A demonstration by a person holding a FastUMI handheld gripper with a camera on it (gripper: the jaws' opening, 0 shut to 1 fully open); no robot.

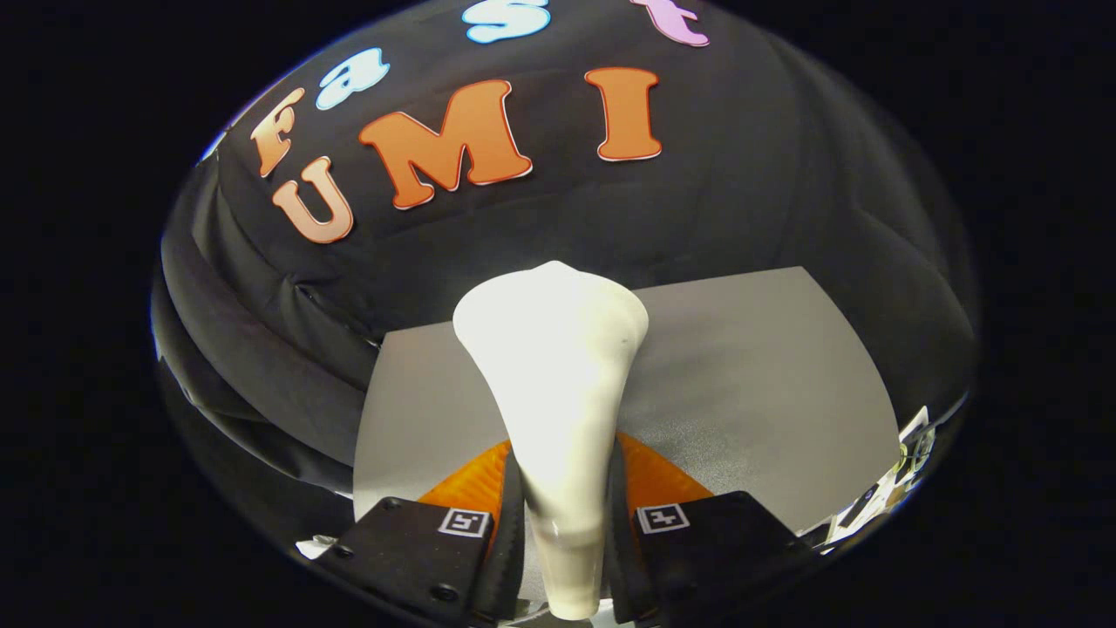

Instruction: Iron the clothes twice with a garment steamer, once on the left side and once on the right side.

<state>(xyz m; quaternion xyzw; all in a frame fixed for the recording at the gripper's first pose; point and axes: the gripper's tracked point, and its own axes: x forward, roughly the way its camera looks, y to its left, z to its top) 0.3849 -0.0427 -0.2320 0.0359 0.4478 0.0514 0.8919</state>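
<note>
We see the gripper [565, 515] at the bottom centre of the frame, its two fingers [510, 523] clamped from either side on the narrow neck of a glossy cream-white plastic garment steamer [554, 384]. Both fingers press against that handle, so the claw is grasping the steamer. The steamer rises from between the fingers through the middle of the frame, widening as it goes into a broad rounded head that tops out just above the frame's centre. Behind and below it lies a flat grey tabletop [750, 384], which spreads across the lower middle and lower right of the frame. Beyond the table, black padded cloth [288, 349] fills the upper part and the left side. At the lower right edge we can make out some small clutter, too distorted to identify.
</note>
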